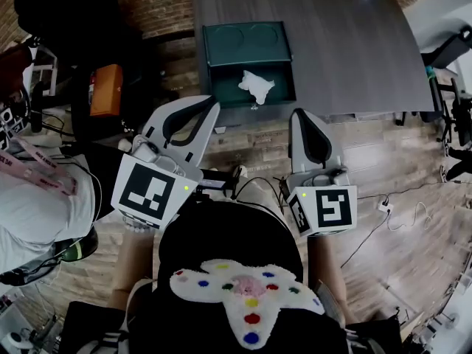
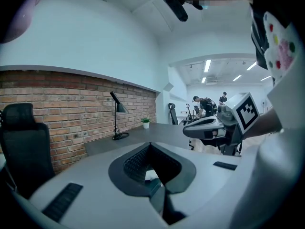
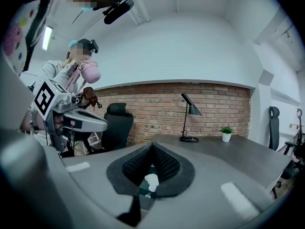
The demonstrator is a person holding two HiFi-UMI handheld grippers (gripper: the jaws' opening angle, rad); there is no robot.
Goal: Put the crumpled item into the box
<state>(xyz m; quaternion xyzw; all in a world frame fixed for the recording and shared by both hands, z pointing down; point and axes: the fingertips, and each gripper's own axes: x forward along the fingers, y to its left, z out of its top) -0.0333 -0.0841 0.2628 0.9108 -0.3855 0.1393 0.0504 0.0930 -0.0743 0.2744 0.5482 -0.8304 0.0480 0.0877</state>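
In the box [image 1: 223,76] lies the wad [image 1: 256,85]; my left hand-held gripper [image 1: 209,105] and right hand-held gripper [image 1: 302,115] are clenched, empty.

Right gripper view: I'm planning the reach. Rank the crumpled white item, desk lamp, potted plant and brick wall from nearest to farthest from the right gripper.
1. crumpled white item, straight ahead, seen past the jaws.
2. desk lamp, centre-right, and potted plant, further right, both far back: too close to call.
3. brick wall, behind both.
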